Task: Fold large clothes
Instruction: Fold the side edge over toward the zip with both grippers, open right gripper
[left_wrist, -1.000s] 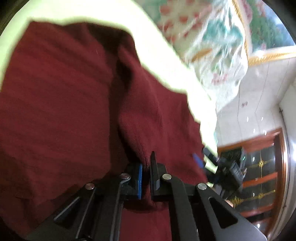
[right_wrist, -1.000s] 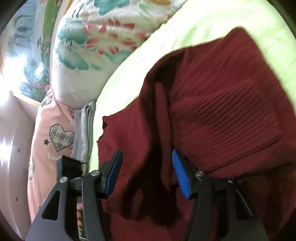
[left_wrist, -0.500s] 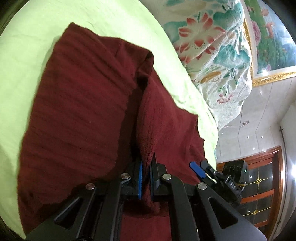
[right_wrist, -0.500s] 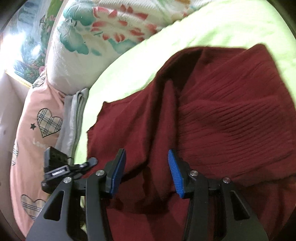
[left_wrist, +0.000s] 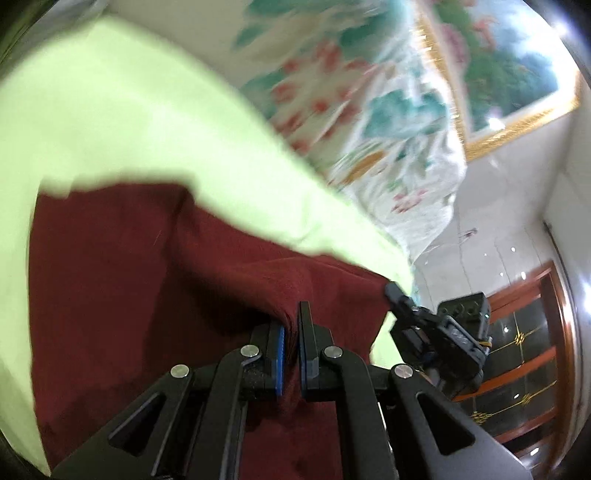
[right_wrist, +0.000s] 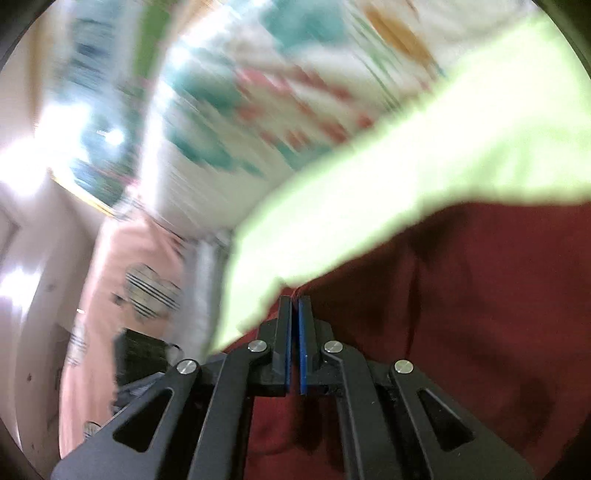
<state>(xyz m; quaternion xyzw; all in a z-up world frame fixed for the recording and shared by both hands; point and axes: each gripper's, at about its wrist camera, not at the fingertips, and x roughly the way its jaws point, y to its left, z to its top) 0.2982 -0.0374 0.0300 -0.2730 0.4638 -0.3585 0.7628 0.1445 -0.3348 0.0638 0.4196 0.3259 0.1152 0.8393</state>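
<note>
Currently, a fold of the dark red knitted garment (left_wrist: 147, 295) is pinched between the closed fingers of the left gripper (left_wrist: 291, 325), while its edge is clamped by the shut right gripper (right_wrist: 294, 306). The garment is spread on the lime-green bed sheet (left_wrist: 129, 129), extending forward and away from both grippers. The held edge appears equally near both, so a joint carry over the cloth's body seems called for.
</note>
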